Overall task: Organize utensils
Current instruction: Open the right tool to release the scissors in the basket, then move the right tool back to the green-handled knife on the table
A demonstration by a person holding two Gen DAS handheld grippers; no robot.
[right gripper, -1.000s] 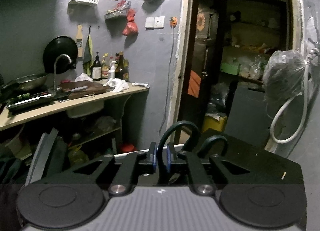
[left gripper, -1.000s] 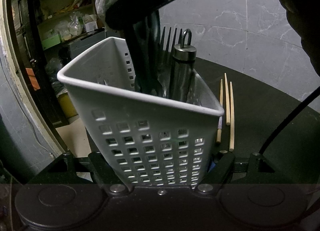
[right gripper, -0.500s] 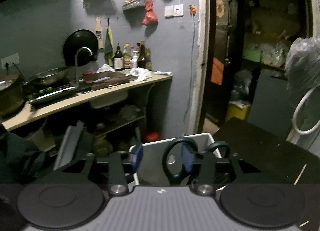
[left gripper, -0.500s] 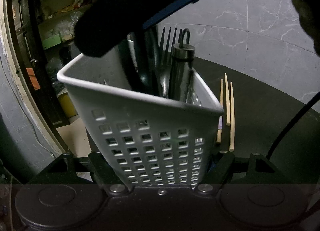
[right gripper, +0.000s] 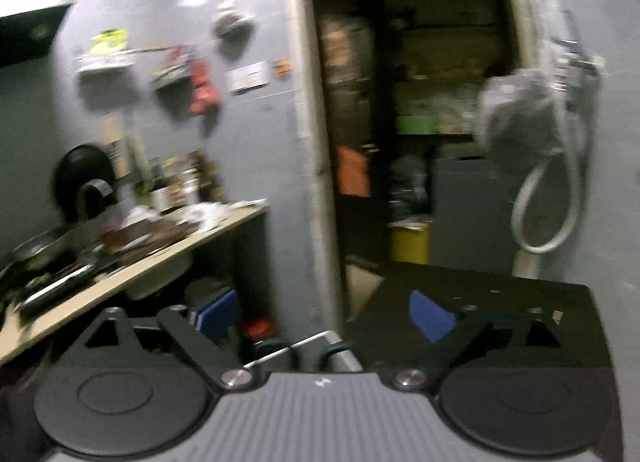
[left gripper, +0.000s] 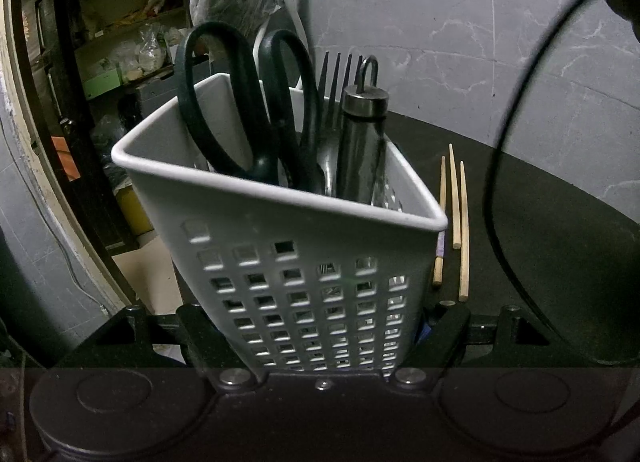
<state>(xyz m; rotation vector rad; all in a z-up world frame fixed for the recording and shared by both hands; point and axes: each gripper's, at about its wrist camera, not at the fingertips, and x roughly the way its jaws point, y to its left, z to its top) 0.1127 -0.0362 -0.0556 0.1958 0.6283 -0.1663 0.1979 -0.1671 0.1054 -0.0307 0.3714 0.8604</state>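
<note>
Nearest the left camera, the left gripper (left gripper: 320,338) has its fingers clamped on the lower walls of the white perforated plastic utensil basket (left gripper: 304,262), whose base is cut off behind the gripper body, so how it meets the black tabletop (left gripper: 560,246) cannot be seen. Standing in the basket are the black-handled scissors (left gripper: 240,110), handles up with the blades hidden inside, a dark fork (left gripper: 338,86) showing only its tines behind them, and a brushed steel cylindrical tool with a hanging loop (left gripper: 362,142); the other contents glimpsed through the holes are too dim to name. Just beside the basket on the right, three pale wooden chopsticks (left gripper: 456,202) lie side by side on the tabletop, the nearest partly hidden by the basket corner. A black cable (left gripper: 496,166) arcs across the right side, and a dark shape at the top right corner is cut off and unreadable. In the blurred right view, the right gripper (right gripper: 324,316) has its blue-padded fingers (right gripper: 218,314) opening wide with nothing between them; a sliver of the basket rim shows just below them. Beyond stand a grey marbled wall (left gripper: 480,42), a plastic-wrapped bundle with a white hose (right gripper: 520,126), a dark doorway onto cluttered shelves (right gripper: 420,102), and a kitchen counter (right gripper: 140,262) crowded with smeared bottles and pans.
</note>
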